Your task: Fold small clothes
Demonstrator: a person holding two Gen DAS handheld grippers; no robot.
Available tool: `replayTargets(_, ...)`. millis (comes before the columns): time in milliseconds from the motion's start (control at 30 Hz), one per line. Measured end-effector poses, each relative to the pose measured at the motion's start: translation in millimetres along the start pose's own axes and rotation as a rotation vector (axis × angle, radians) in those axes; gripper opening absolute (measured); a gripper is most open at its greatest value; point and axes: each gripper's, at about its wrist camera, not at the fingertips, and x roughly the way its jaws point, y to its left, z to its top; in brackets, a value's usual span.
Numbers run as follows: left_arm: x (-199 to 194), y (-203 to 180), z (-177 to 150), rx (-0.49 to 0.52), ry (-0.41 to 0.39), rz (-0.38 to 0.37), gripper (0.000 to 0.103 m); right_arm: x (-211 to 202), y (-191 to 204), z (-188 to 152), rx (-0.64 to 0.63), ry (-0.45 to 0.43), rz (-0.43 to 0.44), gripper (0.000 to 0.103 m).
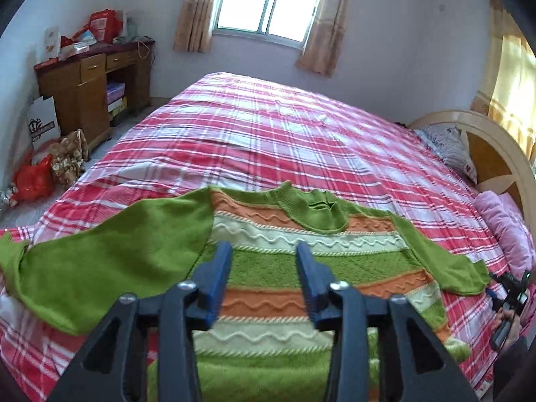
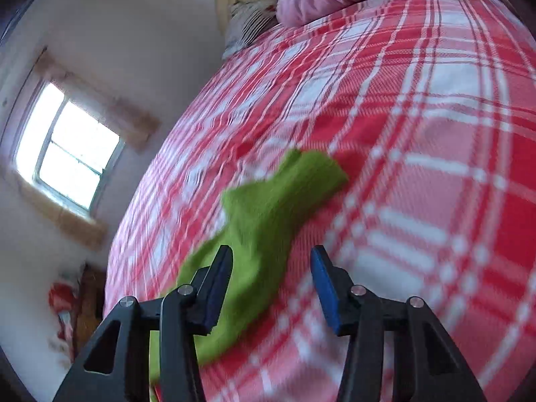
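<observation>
A small knit sweater (image 1: pixel 301 268) with green, orange and cream stripes lies spread face up on the bed, collar away from me, both green sleeves stretched out. My left gripper (image 1: pixel 264 251) is open and empty above the sweater's body. My right gripper (image 2: pixel 271 256) is open and empty, low over the right sleeve (image 2: pixel 264 221), whose cuff lies flat on the sheet; the view is blurred. The right gripper also shows in the left wrist view (image 1: pixel 502 288), just past the right cuff (image 1: pixel 465 274).
The bed carries a red and white plaid sheet (image 1: pixel 268 140). A pink blanket (image 1: pixel 506 227) and a pillow (image 1: pixel 445 147) lie by the wooden headboard (image 1: pixel 495 154) on the right. A wooden desk (image 1: pixel 90 77) and bags (image 1: pixel 33 177) stand on the floor at left.
</observation>
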Motion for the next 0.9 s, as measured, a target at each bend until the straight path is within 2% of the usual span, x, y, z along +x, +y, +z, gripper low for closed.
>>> replayTargets(33,0.2,0.0,-0.1,-0.002,0.001,0.005,0.052,6.8,5.0,4.6,-0.008,-0.006,0.000,0.050)
replayTargets(100,-2.3,4.4,0.9,-0.009,0.003,0.010,0.053,20.2,11.7,13.0,-0.018,-0.008,0.007,0.050)
replayTargets(133,-2.7,8.4,1.2,-0.014,0.003,0.014,0.053,26.1,11.3,16.9,0.000,-0.003,0.010,0.046)
replayTargets(167,-3.2,13.2,0.7,-0.024,0.002,0.018,0.053,25.6,1.3,23.2,0.029,-0.006,0.014,0.039)
replayTargets(200,-2.7,16.6,0.5,-0.033,0.001,0.021,0.053,29.2,-0.6,26.3,0.049,-0.003,0.012,0.020)
replayTargets(233,-3.0,23.3,-0.4,-0.046,0.003,0.024,0.053,30.9,-3.6,28.5,0.053,0.009,0.007,0.009)
replayTargets(367,5.4,39.5,-2.3,-0.080,0.024,0.053,0.053,25.8,12.7,21.1,-0.029,0.010,-0.027,0.009)
replayTargets(433,8.6,46.3,-2.4,-0.088,0.030,0.062,0.053,10.9,36.6,16.4,-0.080,0.001,0.023,0.009)
replayTargets(533,11.2,48.9,-0.7,-0.092,0.024,0.062,0.053,-6.0,100.2,1.9,-0.161,0.040,0.137,0.009)
replayTargets(667,12.2,48.2,-1.1,-0.113,0.013,0.017,0.053,-13.2,202.9,-47.7,-0.269,0.137,0.292,0.009)
replayTargets(767,10.1,47.2,-1.1,-0.096,0.006,0.020,0.053,-4.8,284.2,-113.9,-0.374,0.230,0.424,0.009)
replayTargets(833,6.1,49.8,-0.1,-0.086,-0.002,0.029,0.053,3.8,327.6,-165.3,-0.454,0.284,0.477,0.009)
replayTargets(867,3.7,52.2,0.5,-0.082,-0.007,0.036,0.053,11.5,338.6,-178.5,-0.472,0.306,0.491,0.009)
replayTargets(900,1.8,54.9,0.9,-0.082,-0.011,0.044,0.053,21.5,356.5,-205.0,-0.489,0.355,0.515,0.009)
